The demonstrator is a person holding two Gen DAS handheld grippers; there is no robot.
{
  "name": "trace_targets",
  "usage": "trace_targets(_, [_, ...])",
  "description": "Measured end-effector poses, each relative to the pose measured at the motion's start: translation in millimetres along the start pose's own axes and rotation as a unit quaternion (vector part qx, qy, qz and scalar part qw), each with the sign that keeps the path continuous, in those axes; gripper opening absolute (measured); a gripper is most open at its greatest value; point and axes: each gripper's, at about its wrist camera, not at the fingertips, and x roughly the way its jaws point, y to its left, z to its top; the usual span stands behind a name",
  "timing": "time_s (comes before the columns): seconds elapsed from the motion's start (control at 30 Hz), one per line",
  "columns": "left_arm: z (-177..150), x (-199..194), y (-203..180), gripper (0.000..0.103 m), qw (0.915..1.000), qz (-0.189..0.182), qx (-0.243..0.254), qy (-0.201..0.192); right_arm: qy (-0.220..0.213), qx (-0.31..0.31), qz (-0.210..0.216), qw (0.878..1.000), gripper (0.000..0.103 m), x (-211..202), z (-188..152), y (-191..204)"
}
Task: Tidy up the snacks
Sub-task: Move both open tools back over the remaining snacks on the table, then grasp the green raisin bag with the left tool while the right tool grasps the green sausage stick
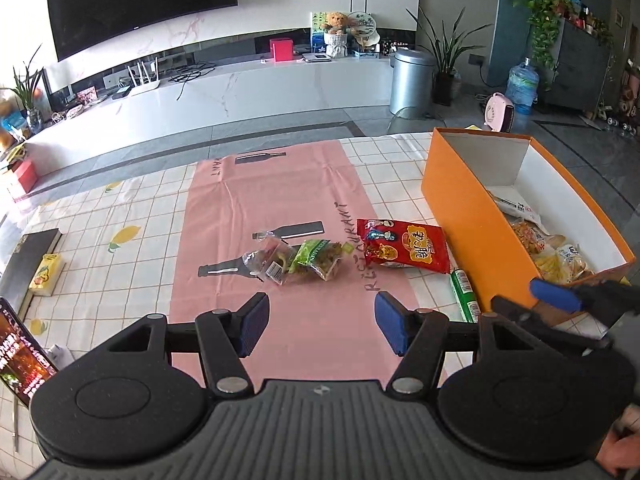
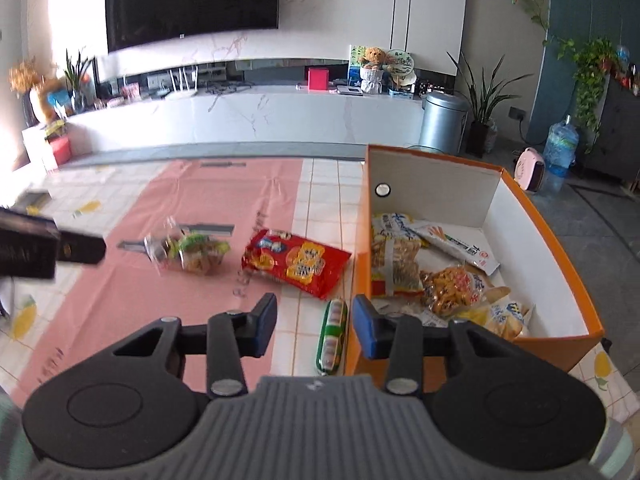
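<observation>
- Checked tablecloth [image 1: 132,200] with a pink mat [image 1: 280,200] covers the table; both grippers hang over it, fingers spread wide, holding nothing.
- Right gripper [image 2: 314,322] is nearest the green sausage stick [image 2: 332,336]; it lies just beside the orange box [image 2: 358,280], long side pointing away from us.
- Left gripper [image 1: 320,320] faces the clear snack bags [image 1: 296,260]; red bag [image 1: 404,246] lies farther right.
- Some snacks are in the box already; I think the next move is closing on the stick across its thin side.

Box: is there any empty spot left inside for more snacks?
Yes. The box floor is bare along its right wall and in the far corner. Its left and near side is crowded with packets. Outside, the pink mat beyond the green bags is bare.
</observation>
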Motion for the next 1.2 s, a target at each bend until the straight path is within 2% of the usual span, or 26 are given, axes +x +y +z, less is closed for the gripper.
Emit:
trace_targets(0.17, [-3,12,-1,0.072,0.9998,-0.009,0.016,-0.002,0.014,-0.049,-0.028,0.998,0.032,23,-14,25])
trace_targets(0.23, [-2,19,-2,0.072,0.9996,-0.004,0.027,0.001,0.019,-0.071,-0.052,0.996,0.031,35,-16,33])
trace_targets(0.3, [-1,26,1,0.072,0.9995,-0.002,0.031,0.005,0.028,-0.098,-0.081,0.991,0.027,49,-19,41])
trace_targets(0.53, [-2,50,9,0.072,0.9984,-0.024,0.048,0.019,0.056,-0.157,-0.153,0.974,0.024,85,-32,59])
trace_targets(0.73, [-3,69,20,0.07,0.9975,-0.045,0.043,0.032,0.077,-0.182,-0.186,0.962,0.024,104,-40,69])
trace_targets(0.83, [-4,73,25,0.07,0.9976,-0.048,0.037,0.034,0.088,-0.181,-0.193,0.96,0.023,109,-41,70])
trace_targets(0.93, [-5,76,30,0.07,0.9976,-0.051,0.025,0.039,0.105,-0.165,-0.196,0.961,0.018,117,-40,65])
trace_targets(1.03, [-7,80,35,0.07,0.9974,-0.056,0.013,0.044,0.104,-0.15,-0.197,0.963,0.018,119,-39,60])
trace_targets(1.13, [-8,84,37,0.069,0.9972,-0.059,0.004,0.045,0.1,-0.119,-0.172,0.973,0.018,116,-35,56])
trace_targets(1.2, [-6,86,36,0.069,0.9969,-0.064,0.001,0.046,0.093,-0.093,-0.132,0.982,0.018,111,-30,53])
